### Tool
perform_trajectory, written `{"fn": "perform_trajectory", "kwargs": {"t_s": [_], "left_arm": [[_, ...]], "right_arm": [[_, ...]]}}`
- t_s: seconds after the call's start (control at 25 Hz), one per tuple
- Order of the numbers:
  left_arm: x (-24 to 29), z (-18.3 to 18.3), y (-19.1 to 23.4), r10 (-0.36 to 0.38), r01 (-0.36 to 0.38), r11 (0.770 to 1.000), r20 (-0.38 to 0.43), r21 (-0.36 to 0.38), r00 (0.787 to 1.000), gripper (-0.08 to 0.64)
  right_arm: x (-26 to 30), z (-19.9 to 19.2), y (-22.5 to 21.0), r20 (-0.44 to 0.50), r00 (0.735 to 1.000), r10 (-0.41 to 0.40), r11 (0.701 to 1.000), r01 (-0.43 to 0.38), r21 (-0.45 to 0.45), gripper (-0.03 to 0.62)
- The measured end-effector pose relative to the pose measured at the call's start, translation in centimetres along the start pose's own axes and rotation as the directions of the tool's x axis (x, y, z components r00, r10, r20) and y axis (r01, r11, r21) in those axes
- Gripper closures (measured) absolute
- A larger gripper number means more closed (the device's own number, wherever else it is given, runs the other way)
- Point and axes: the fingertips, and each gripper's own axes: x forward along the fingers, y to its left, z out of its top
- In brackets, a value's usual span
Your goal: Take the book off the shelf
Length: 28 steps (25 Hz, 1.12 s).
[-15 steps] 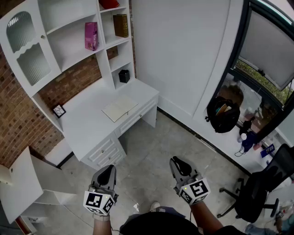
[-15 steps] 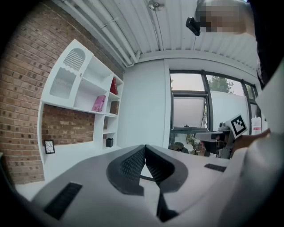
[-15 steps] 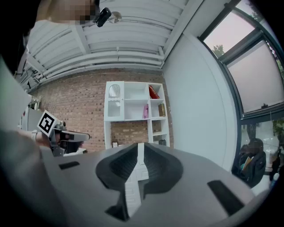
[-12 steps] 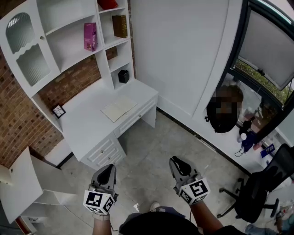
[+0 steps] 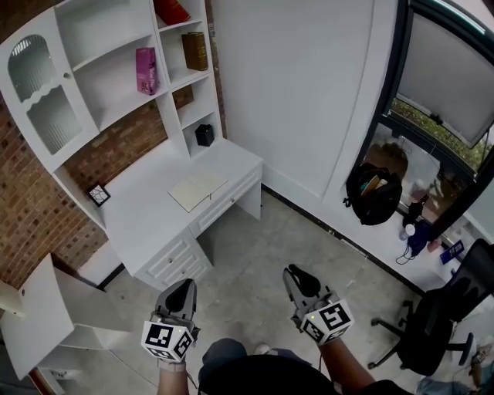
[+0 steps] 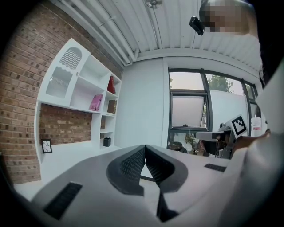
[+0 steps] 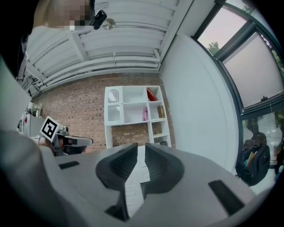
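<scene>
The white shelf unit [image 5: 116, 54] stands far off at the upper left of the head view. On it a pink book [image 5: 145, 70] stands upright, a brown book [image 5: 194, 51] stands one bay to the right, and a red book [image 5: 171, 11] leans above that. The same pink book [image 7: 145, 114] and brown book [image 7: 161, 111] show small in the right gripper view. My left gripper [image 5: 181, 287] and right gripper [image 5: 298, 275] hang low over the floor, far from the shelf. Both are shut with nothing between their jaws.
Under the shelf a white desk [image 5: 154, 224] carries an open notebook [image 5: 199, 190], a small black box [image 5: 204, 135] and a picture frame [image 5: 98, 194]. A black bag [image 5: 375, 193] hangs at the window on the right. An office chair [image 5: 436, 324] stands at the lower right.
The head view has shifted a little, so the shelf and desk sit slightly left and lower. A knee has come into view at the bottom. Both grippers keep their place and stay shut.
</scene>
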Motion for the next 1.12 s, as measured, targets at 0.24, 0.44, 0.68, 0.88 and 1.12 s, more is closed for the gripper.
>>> {"fn": "perform_trajectory", "kwargs": {"t_s": [0.24, 0.44, 0.68, 0.88, 1.12], "left_arm": [[1.2, -0.3, -0.7, -0.032, 0.033, 0.999, -0.016, 0.016, 0.999, 0.551], [2.5, -0.6, -0.1, -0.042, 0.042, 0.999, -0.021, 0.023, 0.999, 0.551], [5.8, -1.0, 3.2, -0.043, 0.044, 0.999, -0.015, 0.027, 0.999, 0.551], [11.0, 0.1, 8.3, -0.069, 0.068, 0.997, 0.021, 0.028, 0.997, 0.551], [17.3, 1.3, 15.3, -0.115, 0.115, 0.993, 0.025, 0.014, 0.993, 0.551]], "right_arm": [[-0.2, -0.5, -1.1, 0.003, 0.999, -0.033, 0.999, 0.033, 0.020, 0.540], [0.6, -1.5, -2.3, -0.007, 0.999, -0.043, 0.998, 0.044, 0.034, 0.540], [4.0, -1.7, -4.1, 0.005, 0.998, -0.070, 0.997, 0.070, 0.032, 0.540], [9.9, -1.4, -5.9, 0.002, 0.995, -0.100, 0.995, 0.100, 0.006, 0.540], [18.9, -0.3, -6.9, -0.002, 0.993, -0.117, 0.993, 0.117, 0.023, 0.540]]}}
